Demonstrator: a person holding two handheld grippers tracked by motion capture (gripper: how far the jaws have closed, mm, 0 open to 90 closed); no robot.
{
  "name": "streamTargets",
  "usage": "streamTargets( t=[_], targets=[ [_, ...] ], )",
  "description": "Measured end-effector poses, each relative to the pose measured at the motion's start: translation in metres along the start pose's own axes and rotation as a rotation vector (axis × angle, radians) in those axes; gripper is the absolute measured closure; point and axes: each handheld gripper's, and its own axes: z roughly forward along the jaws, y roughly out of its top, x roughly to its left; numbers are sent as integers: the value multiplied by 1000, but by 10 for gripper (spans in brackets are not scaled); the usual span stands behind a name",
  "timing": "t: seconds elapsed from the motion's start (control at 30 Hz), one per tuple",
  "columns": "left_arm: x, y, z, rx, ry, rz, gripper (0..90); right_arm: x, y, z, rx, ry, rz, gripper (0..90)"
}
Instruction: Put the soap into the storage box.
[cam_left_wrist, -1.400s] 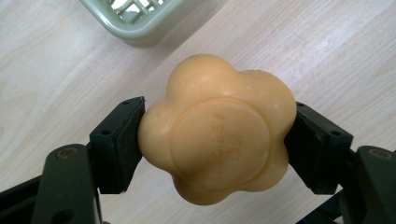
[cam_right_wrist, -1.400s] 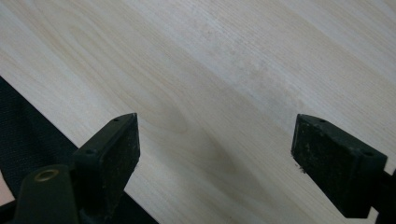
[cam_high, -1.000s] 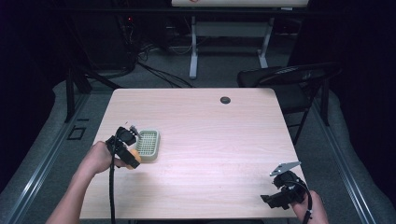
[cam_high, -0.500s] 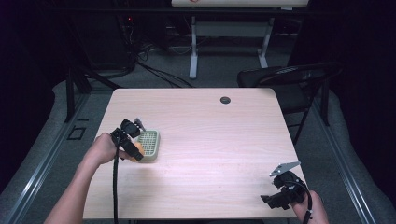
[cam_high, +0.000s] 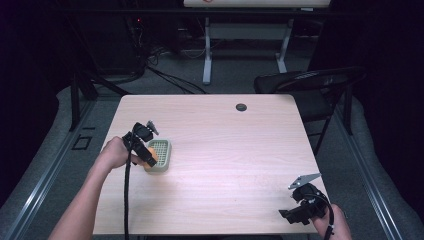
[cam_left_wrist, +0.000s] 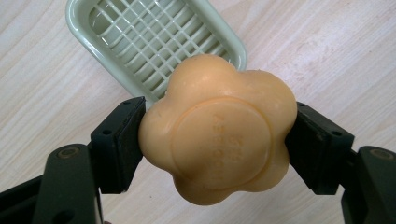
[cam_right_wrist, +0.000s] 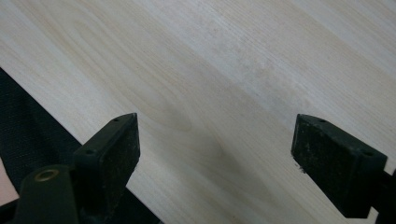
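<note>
**Left gripper view: soap pinched over the dish**

We see the left gripper (cam_left_wrist: 217, 140) pinching an orange flower-shaped soap (cam_left_wrist: 218, 142) just above the near end of the green soap dish (cam_left_wrist: 116, 32). The embossed letters are not readable. The right gripper (cam_right_wrist: 215, 154) is spread, holding nothing, over the table (cam_right_wrist: 210, 60).

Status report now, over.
Left hand-held gripper shut on orange flower-shaped soap bar, above pale green slotted soap dish. Right hand-held gripper open, idle. Nothing obstructing.

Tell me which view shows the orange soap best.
The left gripper view: the flower-shaped orange soap sits close up, clamped in the left gripper, above the green soap dish. In the high view it is a small orange patch at the dish's edge. The right gripper view looks at bare table.
</note>
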Motion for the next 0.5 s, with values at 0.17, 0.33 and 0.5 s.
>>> streamTargets(
  t=[0.17, 0.33, 0.5],
  targets=[
    [6, 3, 4, 6, 4, -13, 269, -1, 0, 1, 6, 2, -4, 152],
    [10, 6, 8, 7, 7, -20, 269, 0, 0, 1, 8, 11, 5, 152],
    [11, 10, 12, 11, 14, -24, 269, 0, 0, 2, 8, 5, -3, 153]
  ],
)
